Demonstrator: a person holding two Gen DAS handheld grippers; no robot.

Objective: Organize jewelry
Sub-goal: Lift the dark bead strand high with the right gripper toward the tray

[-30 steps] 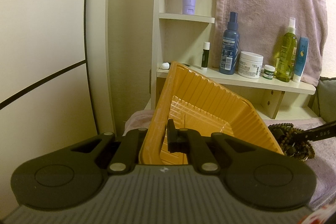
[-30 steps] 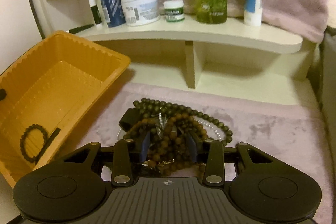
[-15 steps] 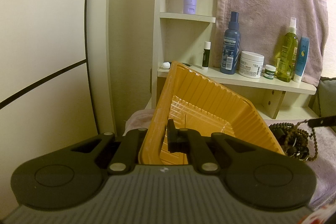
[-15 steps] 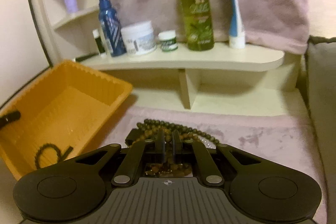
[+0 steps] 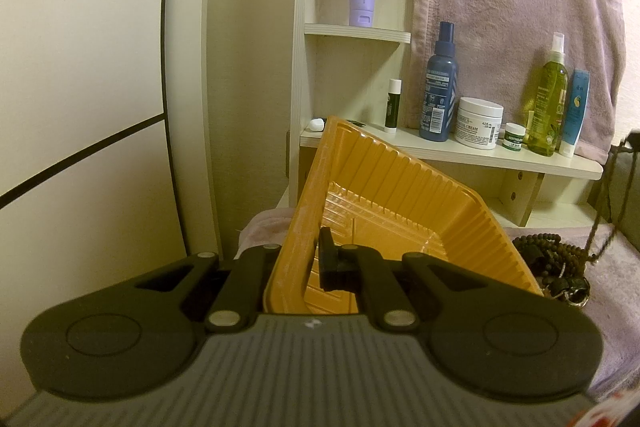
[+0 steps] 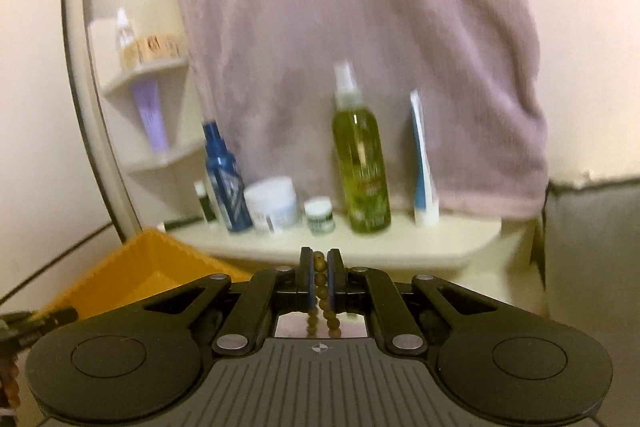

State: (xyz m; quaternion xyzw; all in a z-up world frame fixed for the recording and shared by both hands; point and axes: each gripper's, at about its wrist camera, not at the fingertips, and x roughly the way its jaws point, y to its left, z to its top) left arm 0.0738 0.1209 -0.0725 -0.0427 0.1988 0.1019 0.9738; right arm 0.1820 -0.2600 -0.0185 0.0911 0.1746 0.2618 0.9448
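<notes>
shelf behind, right gripper [image 6: 319, 269] raised level

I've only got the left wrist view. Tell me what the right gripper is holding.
Observer: The right gripper is shut on a strand of brown beads, pinched between its pads.
Operator: Say how the strand hangs.
Observer: It is doubled: two lines of beads drop side by side below the pads.
Operator: Give me the tray's place in that view.
Observer: The orange tray sits low on the left, off to the side of the fingers, not ahead of them.
</notes>
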